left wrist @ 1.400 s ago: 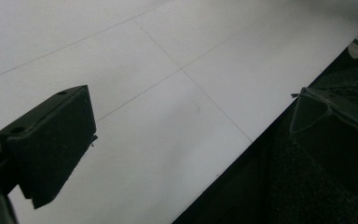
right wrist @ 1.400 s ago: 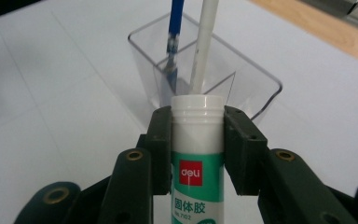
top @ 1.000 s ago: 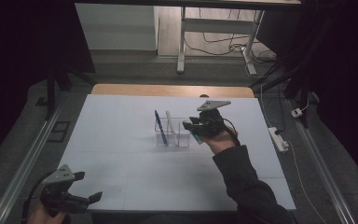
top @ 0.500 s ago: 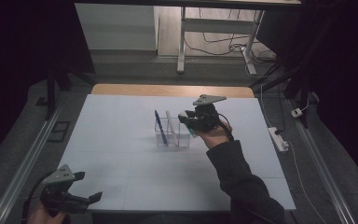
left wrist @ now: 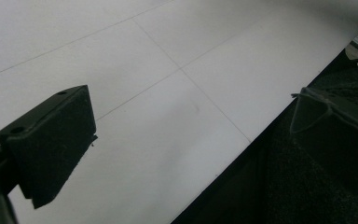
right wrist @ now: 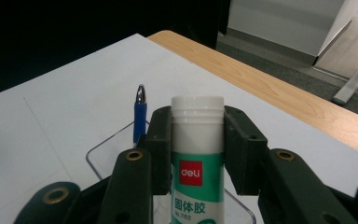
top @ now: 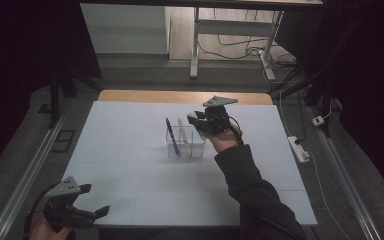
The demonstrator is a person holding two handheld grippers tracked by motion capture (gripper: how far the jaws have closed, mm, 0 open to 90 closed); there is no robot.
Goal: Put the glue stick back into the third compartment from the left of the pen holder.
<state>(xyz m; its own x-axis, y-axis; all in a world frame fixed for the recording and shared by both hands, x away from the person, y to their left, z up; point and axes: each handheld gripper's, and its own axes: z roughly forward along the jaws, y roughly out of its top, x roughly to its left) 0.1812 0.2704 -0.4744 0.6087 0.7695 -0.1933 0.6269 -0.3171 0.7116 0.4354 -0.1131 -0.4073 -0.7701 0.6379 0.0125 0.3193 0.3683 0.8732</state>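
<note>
My right gripper (top: 200, 123) (right wrist: 197, 128) is shut on a glue stick (right wrist: 197, 158) (top: 200, 132) with a white cap and a green label. It holds the stick upright, just above the right part of a clear plastic container (top: 186, 149) (right wrist: 103, 150) in the middle of the table. A blue pen (top: 172, 136) (right wrist: 140, 114) leans in the container, and a pale stick (top: 182, 127) stands beside it. My left gripper (top: 94, 199) (left wrist: 186, 135) hangs open at the table's near left edge, with nothing between its jaws.
A white sheet (top: 125, 150) covers the table, and a strip of bare wood (top: 145, 96) runs along its far edge. A power strip (top: 298, 148) lies on the floor to the right. Desk legs and cables (top: 230, 50) stand beyond the table.
My right gripper has carried the glue stick a little farther from the person and slightly left, over the container. The left gripper has stayed put.
</note>
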